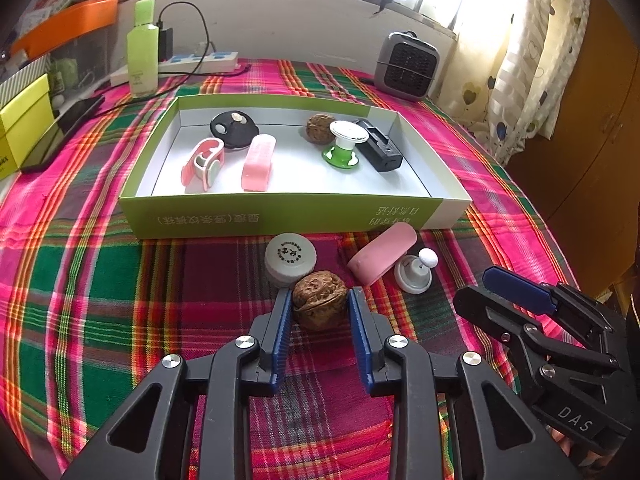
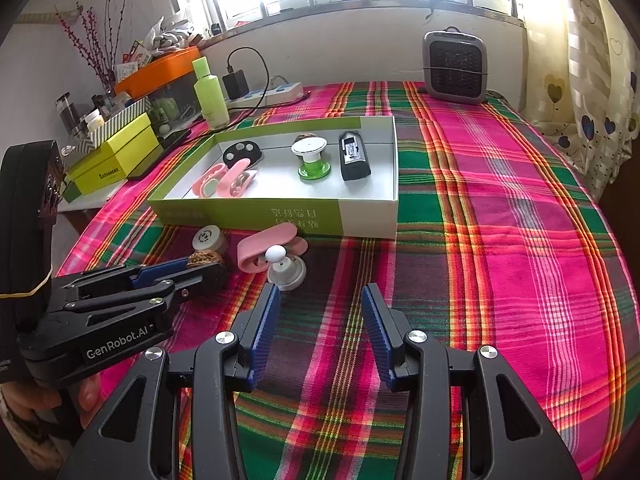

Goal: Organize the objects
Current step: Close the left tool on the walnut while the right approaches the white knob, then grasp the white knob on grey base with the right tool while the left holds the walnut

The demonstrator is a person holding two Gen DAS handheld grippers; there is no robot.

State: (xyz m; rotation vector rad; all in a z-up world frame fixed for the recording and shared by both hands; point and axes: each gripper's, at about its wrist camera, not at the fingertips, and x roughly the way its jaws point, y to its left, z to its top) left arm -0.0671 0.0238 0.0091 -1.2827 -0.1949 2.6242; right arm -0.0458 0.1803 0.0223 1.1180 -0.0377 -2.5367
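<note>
A brown walnut [image 1: 319, 305] lies on the plaid cloth just in front of the green-and-white box [image 1: 280, 218]. My left gripper [image 1: 319, 294] is shut on it, both blue pads against its sides. The right wrist view shows the same walnut [image 2: 205, 258] at the left gripper's [image 2: 212, 269] tips. A white round cap [image 1: 291, 258], a pink case [image 1: 382, 258] and a white knobbed piece [image 1: 416, 274] lie close behind. My right gripper [image 2: 322, 294] hovers open over bare cloth, nothing between its fingers. In the box lie a second walnut [image 1: 320, 128], a green-and-white knob [image 1: 344, 148] and a black charger [image 1: 378, 144].
Pink clips and a black round piece fill the box's left half. At the back stand a green bottle [image 1: 143, 48], a power strip [image 1: 200, 62] with a cable, and a grey heater [image 1: 408, 66]. A yellow box [image 1: 24, 120] and a phone [image 1: 64, 132] sit at the left edge.
</note>
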